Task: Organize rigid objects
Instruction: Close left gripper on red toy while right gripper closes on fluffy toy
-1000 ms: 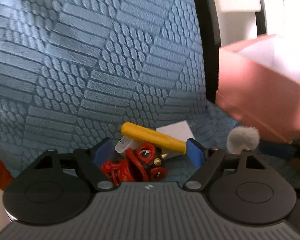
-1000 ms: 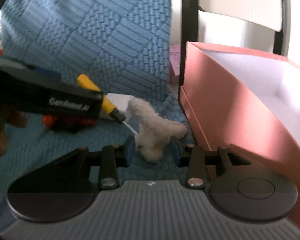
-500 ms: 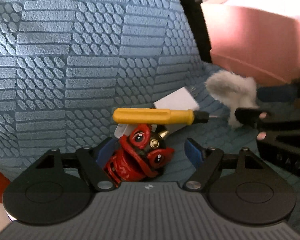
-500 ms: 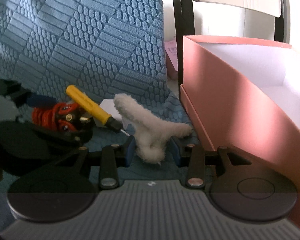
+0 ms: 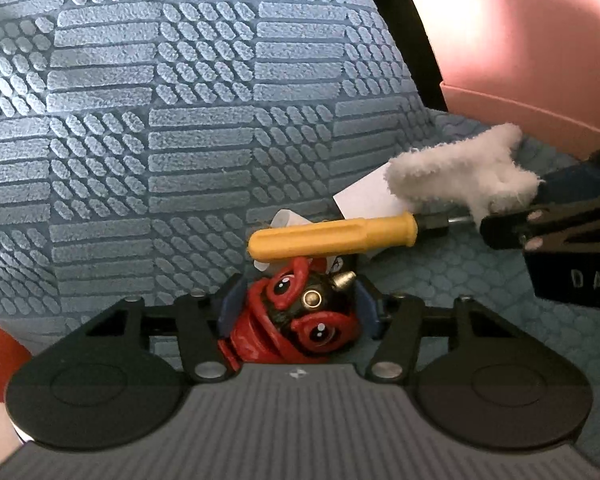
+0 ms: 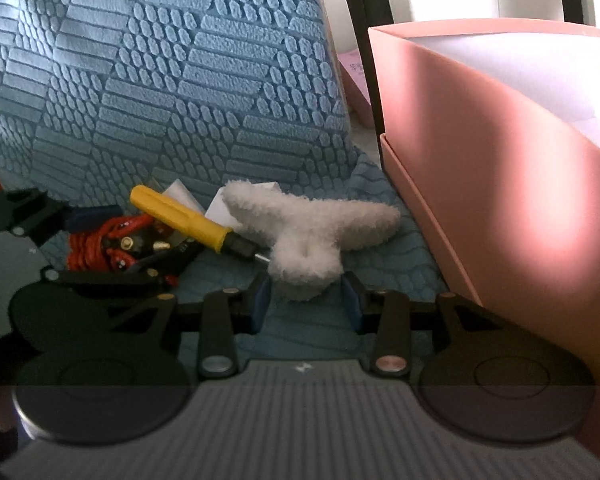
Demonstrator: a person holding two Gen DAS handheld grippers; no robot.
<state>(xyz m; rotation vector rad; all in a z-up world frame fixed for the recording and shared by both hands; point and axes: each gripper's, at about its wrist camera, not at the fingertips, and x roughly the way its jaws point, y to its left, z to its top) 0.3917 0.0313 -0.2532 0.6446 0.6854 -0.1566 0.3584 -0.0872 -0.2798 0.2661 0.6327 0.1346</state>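
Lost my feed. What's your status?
Left claw shut on red figurine. Right claw open around fluffy white toy. Yellow screwdriver beside both. Pink box on the right.

left tool (image 5: 298, 306): black linkage, blue pads, silver screws, ribbed grey body | right tool (image 6: 306, 304): same build

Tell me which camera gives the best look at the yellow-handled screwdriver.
The left wrist view. There the yellow-handled screwdriver lies broadside, its handle unobstructed above the red toy; only the shaft disappears behind the white fluffy piece. The right wrist view shows it smaller, angled away, tip likewise hidden by the fluff.
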